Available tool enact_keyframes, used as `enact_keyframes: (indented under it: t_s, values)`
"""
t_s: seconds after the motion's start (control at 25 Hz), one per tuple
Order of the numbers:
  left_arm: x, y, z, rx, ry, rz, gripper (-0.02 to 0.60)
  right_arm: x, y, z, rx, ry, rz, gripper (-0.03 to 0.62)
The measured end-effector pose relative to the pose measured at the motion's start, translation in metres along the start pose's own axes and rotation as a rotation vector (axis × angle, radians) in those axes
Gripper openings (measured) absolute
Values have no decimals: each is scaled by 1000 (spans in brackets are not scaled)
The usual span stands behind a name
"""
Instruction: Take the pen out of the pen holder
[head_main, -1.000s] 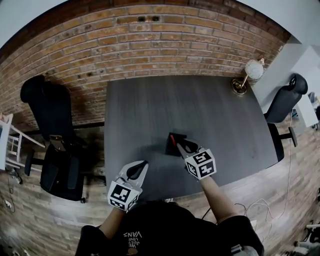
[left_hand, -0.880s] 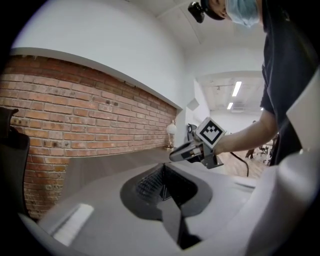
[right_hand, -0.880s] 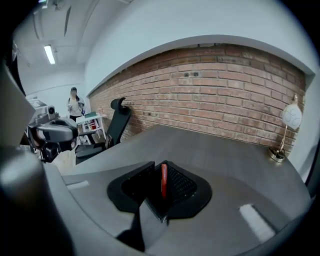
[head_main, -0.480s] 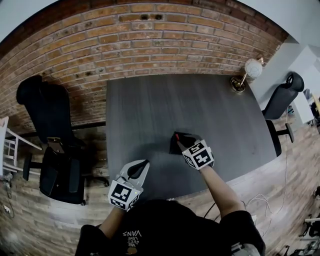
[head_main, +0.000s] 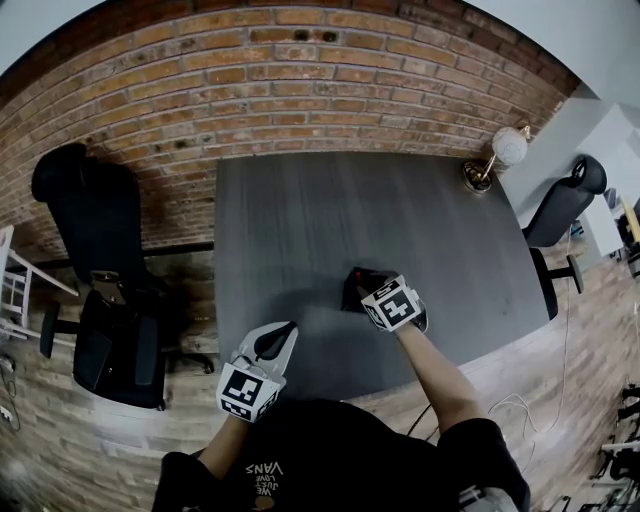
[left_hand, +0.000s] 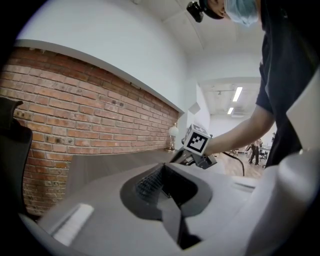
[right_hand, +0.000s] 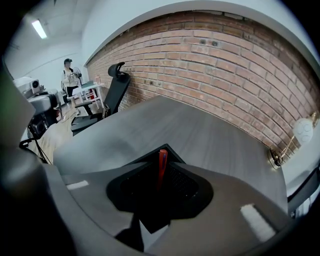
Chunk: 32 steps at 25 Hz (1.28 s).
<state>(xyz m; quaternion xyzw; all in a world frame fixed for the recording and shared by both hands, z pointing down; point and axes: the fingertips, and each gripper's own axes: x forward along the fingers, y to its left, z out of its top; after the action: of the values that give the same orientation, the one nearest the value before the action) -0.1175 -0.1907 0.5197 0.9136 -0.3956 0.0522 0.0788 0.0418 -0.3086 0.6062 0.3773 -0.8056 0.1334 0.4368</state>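
Your right gripper (right_hand: 161, 166) has its jaws spread, and the red pen (right_hand: 162, 159) rises between them. No contact between pad and pen can be made out. The pen stands upright in the black mesh pen holder (right_hand: 183, 181), and its top clears the holder's rim. One corner of the holder points away from you, just past the jaw tips. From your head view, this gripper's marker cube covers most of the pen holder, which sits on the dark grey worktop (head_main: 330, 220), toward the near edge and right of the middle.

Your left gripper (left_hand: 164, 175) is also parted: you can see the ribbed face of one pad, and nothing sits between the jaws. It hangs over the near edge of the worktop, well apart from the holder, and it looks across at your right gripper and forearm.

At the far right corner of the worktop stands a desk lamp (head_main: 497, 152) with a round white shade and a brass base. A brick wall (head_main: 300, 80) runs behind the worktop. A black office chair (head_main: 100, 260) stands off its left side.
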Motion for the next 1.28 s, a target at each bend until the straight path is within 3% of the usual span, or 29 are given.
enact_keyframes:
  t_s: [0.56, 1.28]
  values:
    - [-3, 4, -4, -13, -2, -3, 54, 8, -6, 0, -33, 26, -19, 59]
    - [-4, -5, -8, -7, 22, -25, 54, -25, -9, 10, 42, -173, -84, 40]
